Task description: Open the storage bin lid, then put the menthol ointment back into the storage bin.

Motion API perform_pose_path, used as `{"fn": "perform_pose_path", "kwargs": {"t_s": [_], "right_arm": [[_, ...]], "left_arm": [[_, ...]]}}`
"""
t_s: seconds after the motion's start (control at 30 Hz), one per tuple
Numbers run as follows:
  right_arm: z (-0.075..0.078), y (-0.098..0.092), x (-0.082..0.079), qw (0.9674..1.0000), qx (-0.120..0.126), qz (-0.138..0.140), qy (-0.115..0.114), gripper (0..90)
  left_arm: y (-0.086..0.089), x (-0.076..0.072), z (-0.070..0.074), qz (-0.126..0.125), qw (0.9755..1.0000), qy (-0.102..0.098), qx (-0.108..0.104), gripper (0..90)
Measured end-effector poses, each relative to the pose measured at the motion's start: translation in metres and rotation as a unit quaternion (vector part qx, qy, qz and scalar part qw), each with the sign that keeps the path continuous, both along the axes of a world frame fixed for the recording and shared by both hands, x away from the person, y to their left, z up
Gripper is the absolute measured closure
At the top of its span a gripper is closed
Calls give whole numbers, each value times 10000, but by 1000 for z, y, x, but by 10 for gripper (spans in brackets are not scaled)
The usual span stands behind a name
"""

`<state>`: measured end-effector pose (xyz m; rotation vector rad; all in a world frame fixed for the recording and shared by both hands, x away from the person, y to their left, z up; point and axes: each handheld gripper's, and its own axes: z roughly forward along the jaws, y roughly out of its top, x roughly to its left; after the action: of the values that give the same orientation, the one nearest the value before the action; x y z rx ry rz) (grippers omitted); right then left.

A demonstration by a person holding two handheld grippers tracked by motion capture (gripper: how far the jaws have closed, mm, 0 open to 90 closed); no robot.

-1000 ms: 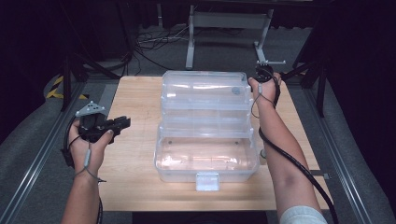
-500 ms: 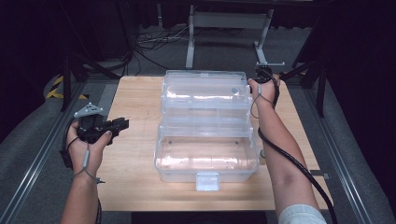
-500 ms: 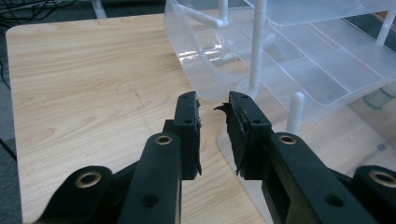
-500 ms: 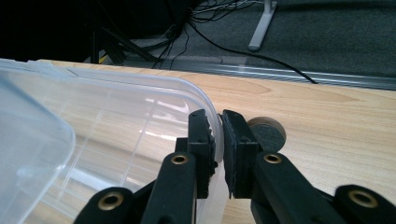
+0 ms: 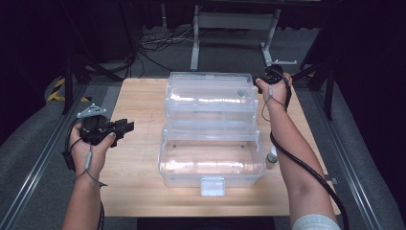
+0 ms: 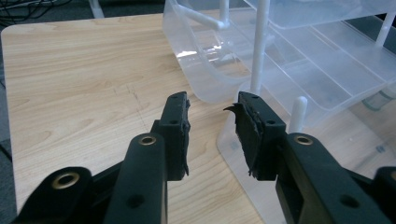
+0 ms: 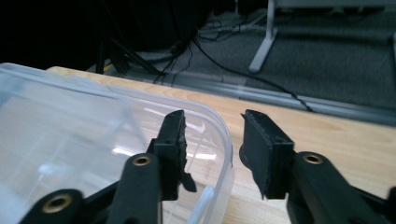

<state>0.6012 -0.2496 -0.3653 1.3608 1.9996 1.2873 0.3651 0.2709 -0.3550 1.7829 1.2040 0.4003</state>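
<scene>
A clear plastic tiered box (image 5: 210,143) stands open in the middle of the wooden table (image 5: 139,177), its lid (image 5: 206,91) folded back at the far side. My left gripper (image 5: 125,128) hovers over the table left of the box; its jaws (image 6: 212,105) have just been opening and have nothing between them. My right gripper (image 5: 263,80) is at the lid's far right corner. Its jaws (image 7: 212,119) have just been opening and now straddle the lid's rim (image 7: 226,140) without pressing on it.
A small bottle (image 5: 272,157) with a pale cap stands on the table against the box's right side, near the person's right forearm. Beyond the table's far edge are dark floor, cables and a metal stand (image 5: 234,21).
Both hands stay about where they were. The left gripper's jaws look a little wider apart than before.
</scene>
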Motion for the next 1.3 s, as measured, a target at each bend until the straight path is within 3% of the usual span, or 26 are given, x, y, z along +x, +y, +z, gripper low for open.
{"fn": "perform_pose_path", "kwargs": {"t_s": [0.23,0.37,0.43,0.67,0.9,0.97,1.2,1.3], "right_arm": [[26,-27,-36,9996,2,208,-212,470],[34,-40,-53,9993,-34,284,-235,463],[40,-49,-69,9989,-156,397,-196,461],[49,-60,-98,9970,-355,682,-75,444],[50,-64,-116,9945,-573,871,64,452],[51,-65,-121,9915,-757,1052,134,482],[48,-65,-132,9849,-982,1353,441,503],[47,-66,-137,9786,-1304,1508,515,501]], "left_arm": [[-4,10,3,-60,9999,-78,-24,562],[-6,12,5,-97,9999,-122,-7,546],[-7,12,7,-122,9998,-148,-23,546],[-5,10,10,-148,9997,-183,-32,529],[-6,9,12,-168,9997,-193,-35,524],[-6,9,12,-172,9997,-195,-35,519],[-6,10,11,-192,9997,-153,-35,516],[-6,9,11,-201,9997,-148,-29,504]]}}
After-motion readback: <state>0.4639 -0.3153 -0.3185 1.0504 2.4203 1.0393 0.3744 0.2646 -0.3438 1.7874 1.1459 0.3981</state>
